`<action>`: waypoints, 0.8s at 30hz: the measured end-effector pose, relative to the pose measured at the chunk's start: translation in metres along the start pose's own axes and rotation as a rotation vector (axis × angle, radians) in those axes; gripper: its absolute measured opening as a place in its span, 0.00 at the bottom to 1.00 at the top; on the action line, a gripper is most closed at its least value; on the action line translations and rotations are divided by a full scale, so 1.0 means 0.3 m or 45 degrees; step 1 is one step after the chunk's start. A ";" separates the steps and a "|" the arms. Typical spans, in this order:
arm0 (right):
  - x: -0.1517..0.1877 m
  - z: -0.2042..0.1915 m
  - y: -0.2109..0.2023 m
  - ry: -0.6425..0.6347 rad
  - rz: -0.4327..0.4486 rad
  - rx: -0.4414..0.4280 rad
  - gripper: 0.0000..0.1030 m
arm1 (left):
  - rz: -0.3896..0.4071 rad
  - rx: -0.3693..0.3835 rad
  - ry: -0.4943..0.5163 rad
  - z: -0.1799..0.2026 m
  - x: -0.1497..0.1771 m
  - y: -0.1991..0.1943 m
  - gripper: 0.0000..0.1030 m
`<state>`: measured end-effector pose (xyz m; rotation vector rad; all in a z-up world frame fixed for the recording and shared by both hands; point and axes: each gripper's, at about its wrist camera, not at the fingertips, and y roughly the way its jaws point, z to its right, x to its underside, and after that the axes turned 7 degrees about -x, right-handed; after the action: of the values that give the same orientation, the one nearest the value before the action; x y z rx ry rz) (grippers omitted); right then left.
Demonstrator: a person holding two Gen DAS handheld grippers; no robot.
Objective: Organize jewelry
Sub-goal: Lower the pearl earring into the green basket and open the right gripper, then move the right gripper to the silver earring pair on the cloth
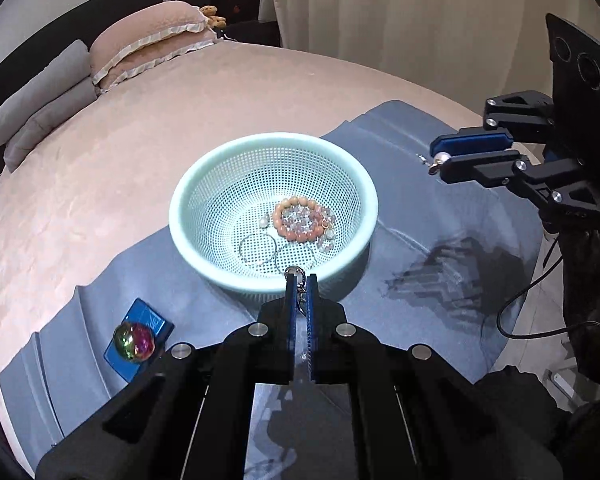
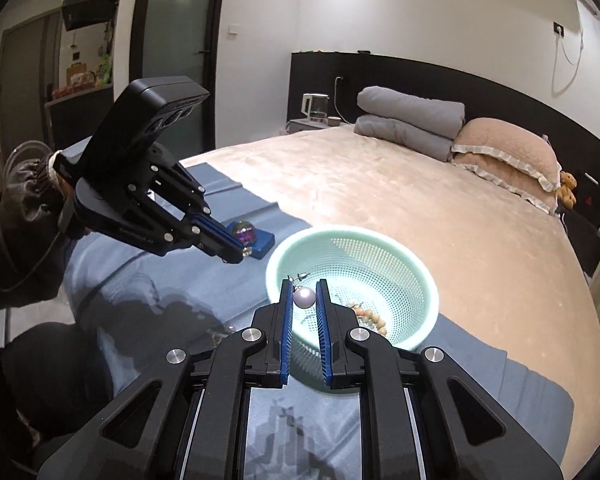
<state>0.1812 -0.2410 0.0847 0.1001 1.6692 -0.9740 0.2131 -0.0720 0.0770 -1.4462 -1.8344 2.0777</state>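
A mint-green mesh basket (image 1: 188,184) sits on a blue-grey cloth (image 1: 440,264) on the bed; it also shows in the right wrist view (image 2: 424,276). Inside lie a peach bead bracelet (image 1: 296,236), a clear bead bracelet, pearl pieces and thin hoops (image 1: 258,249). My left gripper (image 1: 301,276) is shut on a metal ring earring (image 1: 295,271) at the basket's near rim. My right gripper (image 2: 303,285) is shut on a pearl earring (image 2: 304,297) over the basket's near rim; it shows in the left wrist view (image 1: 437,155) right of the basket.
A blue box (image 1: 152,320) with an iridescent ball (image 1: 134,341) on it lies on the cloth left of the basket. Pillows (image 1: 156,36) and a folded grey quilt (image 1: 40,108) lie at the bed's head. Curtains hang behind.
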 end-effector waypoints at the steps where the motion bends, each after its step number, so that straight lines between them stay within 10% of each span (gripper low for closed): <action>1: -0.001 0.020 0.015 0.011 -0.007 0.002 0.11 | -0.001 0.004 0.006 -0.002 -0.012 0.016 0.05; 12: 0.065 0.187 0.219 0.112 -0.127 0.032 0.13 | -0.078 0.042 -0.023 -0.073 -0.058 0.248 0.05; 13: 0.071 0.196 0.228 0.128 -0.130 0.061 0.17 | -0.067 0.045 -0.030 -0.079 -0.055 0.250 0.13; 16: 0.092 0.210 0.218 0.193 -0.092 0.163 0.71 | 0.027 -0.020 -0.050 -0.097 -0.036 0.205 0.77; 24: 0.118 0.164 0.059 0.258 0.100 0.220 0.85 | 0.135 -0.125 -0.163 -0.149 0.068 0.036 0.94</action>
<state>0.2160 -0.2752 0.0447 0.3883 1.7476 -1.0756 0.2351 -0.0295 0.0614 -1.4962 -1.9733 2.2074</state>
